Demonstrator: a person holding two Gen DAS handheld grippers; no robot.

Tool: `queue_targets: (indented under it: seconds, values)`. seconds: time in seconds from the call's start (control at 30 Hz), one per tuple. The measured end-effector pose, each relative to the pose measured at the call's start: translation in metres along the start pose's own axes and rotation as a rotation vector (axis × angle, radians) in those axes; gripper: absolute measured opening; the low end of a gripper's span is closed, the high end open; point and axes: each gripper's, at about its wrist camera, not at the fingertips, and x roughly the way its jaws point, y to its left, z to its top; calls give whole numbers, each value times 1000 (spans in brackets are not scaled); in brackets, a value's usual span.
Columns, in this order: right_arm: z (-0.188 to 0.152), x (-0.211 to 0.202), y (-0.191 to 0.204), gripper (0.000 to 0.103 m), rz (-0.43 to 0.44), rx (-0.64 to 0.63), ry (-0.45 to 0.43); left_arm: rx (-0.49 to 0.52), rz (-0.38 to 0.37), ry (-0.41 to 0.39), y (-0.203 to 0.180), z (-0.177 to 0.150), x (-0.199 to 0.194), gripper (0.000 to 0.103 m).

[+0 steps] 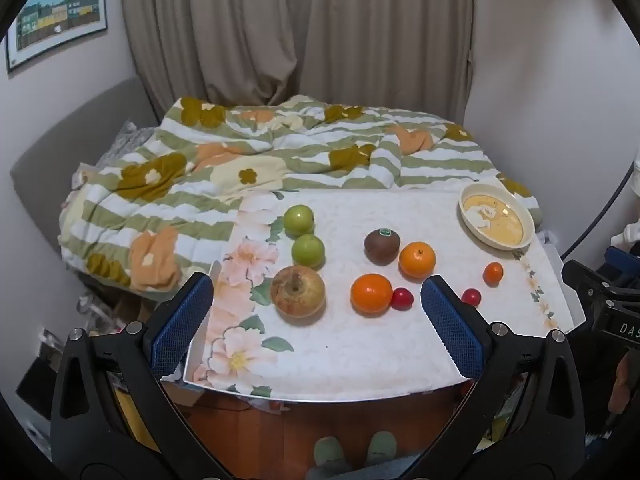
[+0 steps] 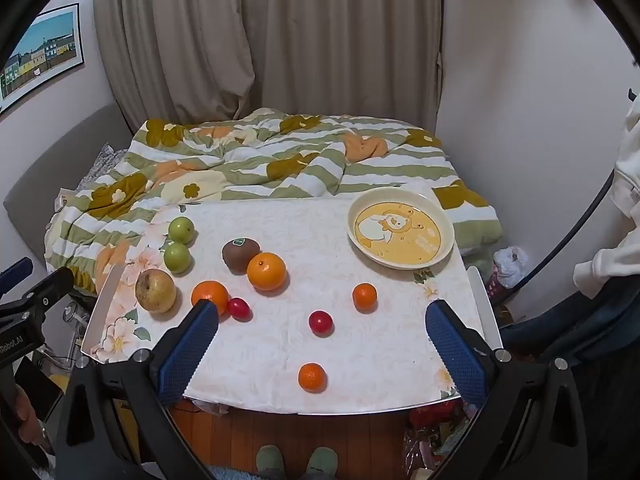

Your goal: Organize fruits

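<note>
**While both tongs hang wide, fruit lies scattered across the table**

While the left gripper [image 1: 316,308] hovers over the near left part of the table [image 2: 360,360], its blue pads stand fully apart with nothing between them. The right gripper [image 2: 322,334] hangs over the near right part, likewise spread wide and empty.

Along the left edge lie two green apples [image 2: 181,230] [image 2: 177,257], one just beside the other, and nearer the front a yellow-brown pear [image 2: 155,290]. Toward the middle a brown kiwi [image 2: 240,254] with a small sticker touches a large orange [image 2: 266,271]. A second orange [image 2: 209,295] sits near the pear, with a red cherry tomato [image 2: 239,308] just beside it. Another cherry tomato [image 2: 320,322] lies apart, near the table's centre front. A small tangerine [image 2: 364,295] rests toward the right side, and another tangerine [image 2: 311,377] close to the near edge.

At the far right corner stands a cream plate [image 2: 444,256] with a yellow cartoon print, holding no fruit. Beyond the far edge spreads a striped floral blanket [image 2: 240,168]. Below the near edge, two green slippers [image 2: 296,462] show on the floor.
</note>
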Motion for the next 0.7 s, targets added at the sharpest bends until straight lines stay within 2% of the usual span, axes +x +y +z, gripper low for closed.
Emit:
queue_targets:
  seconds: [0.1, 0.7]
  values:
    - [2, -1, 0, 103, 0, 2, -6, 6, 11, 12, -1, 1, 3, 103]
    - [12, 1, 4, 103, -9, -3, -7, 11, 11, -49, 3, 4, 1, 103]
